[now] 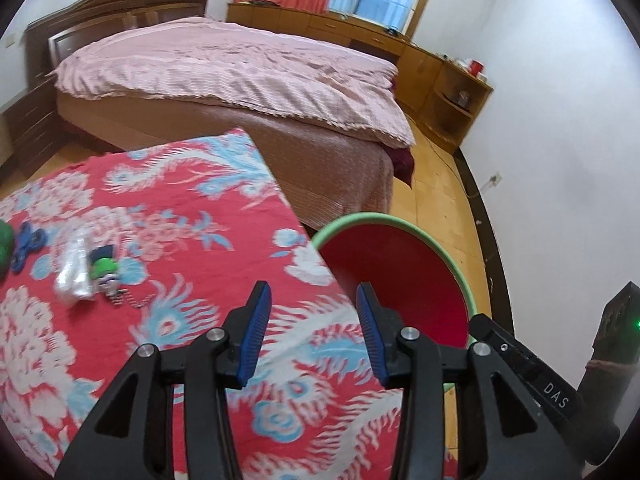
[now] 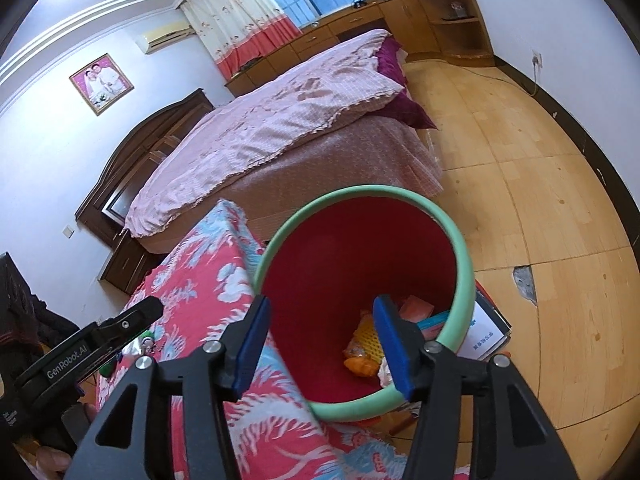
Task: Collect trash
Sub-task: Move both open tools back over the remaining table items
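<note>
Both tongs gaping, nothing between the blue pads: left gripper (image 1: 310, 322) hanging over the red flowered tablecloth (image 1: 192, 208), right gripper (image 2: 320, 340) hanging over the mouth of the red bin (image 2: 340, 264) with its green rim. Showing only in the right wrist view: trash lying at the bin's bottom, namely an orange-yellow wrapper (image 2: 362, 346) at about 5 o'clock of the picture's middle, a pink packet (image 2: 416, 306) just beyond it, and some paler scraps partly hidden behind the right-hand finger; also a flat white box under the bin at 4 o'clock, and a framed photo on the wall at 10 o'clock. Showing clearly only in the left wrist view: remaining litter on the cloth at 9 o'clock, being one clear crumpled plastic wrapper (image 1: 74, 270), one small green-and-white toy (image 1: 106, 272) just beside it, one blue spinner (image 1: 26, 246) and a green thing cut off by the picture's edge. Standing beyond the table at 12 o'clock in both views: one bed (image 1: 240, 72) under a pink quilt, one run of wooden cabinets along the window wall. Blurring somewhat, the left view's tabletop.
</note>
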A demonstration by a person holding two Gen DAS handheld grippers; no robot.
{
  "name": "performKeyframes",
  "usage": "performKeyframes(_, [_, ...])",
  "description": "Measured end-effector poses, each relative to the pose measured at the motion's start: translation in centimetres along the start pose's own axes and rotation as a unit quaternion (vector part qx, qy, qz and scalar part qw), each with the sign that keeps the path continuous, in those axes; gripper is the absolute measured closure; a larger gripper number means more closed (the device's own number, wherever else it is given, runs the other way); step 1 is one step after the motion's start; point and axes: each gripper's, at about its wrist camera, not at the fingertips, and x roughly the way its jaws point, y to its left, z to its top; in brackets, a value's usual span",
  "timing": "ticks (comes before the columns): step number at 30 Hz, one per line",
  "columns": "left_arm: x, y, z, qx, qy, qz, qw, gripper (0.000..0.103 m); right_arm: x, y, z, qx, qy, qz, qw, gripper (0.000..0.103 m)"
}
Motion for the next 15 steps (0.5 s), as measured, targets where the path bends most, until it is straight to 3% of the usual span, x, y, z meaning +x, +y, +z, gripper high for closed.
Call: performKeyframes(15, [-5.5,6.7,-0.4,-0.065,-0.039,0.05,0.9959,0.059,-0.7,7.3,-0.4,-0.07,0.011,0.041,0.997,0.043])
